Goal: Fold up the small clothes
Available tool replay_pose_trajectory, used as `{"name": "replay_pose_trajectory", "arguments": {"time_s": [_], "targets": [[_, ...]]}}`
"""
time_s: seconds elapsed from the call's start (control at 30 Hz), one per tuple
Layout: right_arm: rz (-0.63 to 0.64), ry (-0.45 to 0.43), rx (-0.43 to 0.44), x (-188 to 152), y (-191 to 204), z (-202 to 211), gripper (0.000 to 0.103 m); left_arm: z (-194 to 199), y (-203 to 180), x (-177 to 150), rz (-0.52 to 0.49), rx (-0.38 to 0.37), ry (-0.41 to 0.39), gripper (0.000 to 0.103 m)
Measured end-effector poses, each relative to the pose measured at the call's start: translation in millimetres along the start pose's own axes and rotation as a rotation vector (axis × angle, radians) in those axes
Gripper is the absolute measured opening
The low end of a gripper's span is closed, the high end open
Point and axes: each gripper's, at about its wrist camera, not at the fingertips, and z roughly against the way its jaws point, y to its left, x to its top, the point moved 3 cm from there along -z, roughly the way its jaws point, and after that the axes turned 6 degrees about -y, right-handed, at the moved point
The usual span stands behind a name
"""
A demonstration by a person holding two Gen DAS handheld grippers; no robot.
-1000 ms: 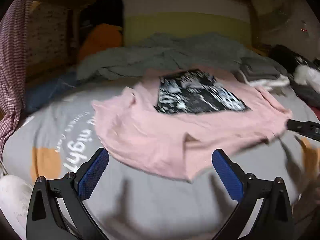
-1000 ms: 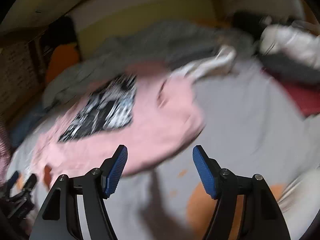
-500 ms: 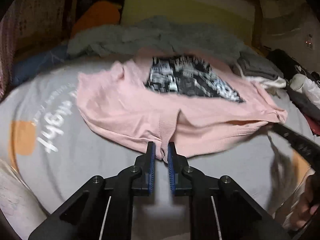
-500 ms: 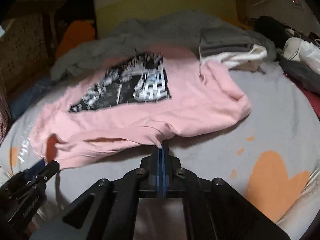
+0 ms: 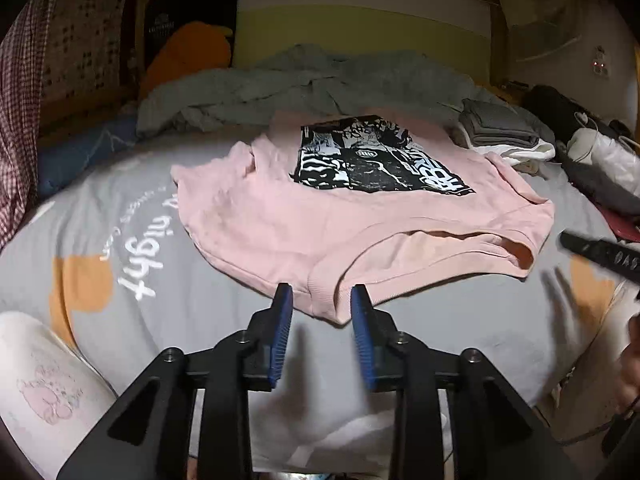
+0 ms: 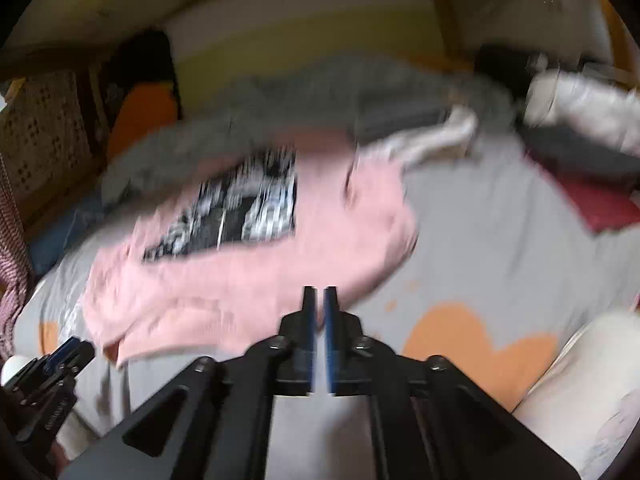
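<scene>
A pink T-shirt [image 5: 280, 216] with a black-and-white print [image 5: 372, 160] lies spread on the grey bed sheet [image 5: 160, 320]. My left gripper [image 5: 322, 312] is at its near edge. A ribbed fold of the hem lies between the blue pads [image 5: 282, 320], which stand apart from it as the jaws open. The right wrist view is blurred. In it my right gripper [image 6: 319, 308] sits at the near edge of the T-shirt [image 6: 260, 280], its jaws opening with a narrow gap. Whether cloth is still in that gap I cannot tell.
A crumpled grey blanket [image 5: 304, 80] and an orange cushion [image 5: 188, 56] lie behind the shirt. A folded stack of grey and white clothes [image 5: 500, 132] sits at the back right, with loose garments [image 5: 600, 152] beside it. White printed cloth [image 5: 40, 380] is at the lower left.
Both grippers went from wide open to shut on the shirt's near edge, and their jaws have now parted again. The shirt lies flatter and nearer. The right view has blurred.
</scene>
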Motion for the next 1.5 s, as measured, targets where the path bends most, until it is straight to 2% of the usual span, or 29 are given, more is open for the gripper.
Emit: {"name": "replay_pose_trajectory", "arguments": {"time_s": [0.03, 0.07, 0.1, 0.17, 0.23, 0.3, 0.37, 0.4, 0.43, 0.47, 0.5, 0.57, 0.63, 0.7, 0.8, 0.87, 0.93, 1.0, 1.03, 1.1, 1.2, 1.37, 1.5], "targets": [[-0.033, 0.035, 0.018, -5.2, -2.1, -4.3, 0.027, 0.2, 1.9, 0.6, 0.014, -0.008, -0.002, 0.042], [-0.065, 0.055, 0.035, -9.0, -2.6, -8.5, 0.040, 0.2, 4.5, 2.3, 0.033, -0.011, -0.003, 0.057], [-0.090, 0.073, 0.055, -12.9, -1.7, -11.6, 0.051, -0.6, 8.2, 4.4, 0.059, -0.010, -0.005, 0.068], [-0.120, 0.105, 0.093, -18.5, 0.9, -17.1, 0.053, -4.6, 13.5, 6.4, 0.108, -0.015, 0.009, 0.073], [-0.139, 0.154, 0.148, -25.3, 7.9, -25.4, 0.054, -16.2, 17.5, 3.1, 0.160, -0.043, 0.060, 0.073], [-0.130, 0.176, 0.137, -31.6, 12.8, -34.0, 0.058, -33.4, 20.6, -4.1, 0.217, -0.054, 0.126, 0.073], [-0.096, 0.180, 0.085, -35.4, 19.9, -42.6, 0.058, -50.4, 20.0, -8.6, 0.240, 0.009, 0.179, 0.068], [-0.052, 0.152, 0.048, -35.1, 25.7, -42.6, 0.055, -48.4, 15.2, -4.9, 0.214, 0.052, 0.139, 0.053], [-0.017, 0.123, 0.013, -34.0, 29.3, -41.2, 0.043, -45.0, 10.4, -1.8, 0.185, 0.069, 0.109, 0.036], [0.030, 0.082, -0.035, -33.1, 33.8, -37.9, 0.005, -40.3, 5.4, 1.3, 0.148, 0.084, 0.083, 0.007], [0.056, 0.059, -0.054, -32.5, 35.4, -33.7, 0.006, -32.7, 2.9, 2.8, 0.116, 0.108, 0.049, 0.006], [0.061, -0.007, -0.110, -28.4, 28.6, -17.4, 0.006, -17.5, 7.7, 3.2, 0.124, 0.118, 0.009, 0.006], [0.045, -0.040, -0.138, -21.7, 17.6, 1.5, 0.006, -2.5, 13.8, 1.0, 0.170, 0.058, 0.009, 0.007], [0.013, -0.046, -0.161, -16.3, 7.0, 19.9, 0.006, 8.6, 4.7, -8.6, 0.138, 0.056, 0.029, 0.007], [0.073, 0.013, -0.210, -25.1, 4.7, 18.7, 0.006, -0.9, -10.1, -26.6, 0.062, 0.078, 0.079, 0.007], [0.098, 0.069, -0.229, -36.3, 3.4, 6.5, 0.006, -16.3, -7.2, -31.2, 0.091, 0.049, 0.142, 0.010], [0.083, 0.148, -0.204, -44.6, 1.1, -7.2, 0.006, -17.9, 2.7, -26.9, 0.140, 0.008, 0.149, 0.021], [0.060, 0.135, -0.185, -40.7, -1.5, -1.9, 0.010, -12.1, 12.0, -19.2, 0.162, 0.003, 0.143, 0.057], [0.058, 0.115, -0.170, -35.3, -0.3, 3.7, 0.013, -7.6, 15.9, -15.7, 0.166, 0.016, 0.138, 0.061], [0.063, 0.088, -0.148, -29.5, 3.0, 14.5, 0.021, -0.8, 23.7, -9.1, 0.167, -0.008, 0.142, 0.062], [0.088, 0.042, -0.105, -20.3, 8.5, 35.2, 0.023, 2.2, 46.7, -0.5, 0.167, -0.008, 0.163, 0.062], [0.085, -0.002, -0.093, -2.0, 6.3, 41.9, 0.024, -8.5, 104.2, 25.9, 0.321, 0.009, 0.150, 0.062], [0.068, -0.031, -0.094, 16.1, 4.5, 29.8, 0.024, -31.1, 138.1, 61.7, 0.383, 0.043, 0.105, 0.061]]}}
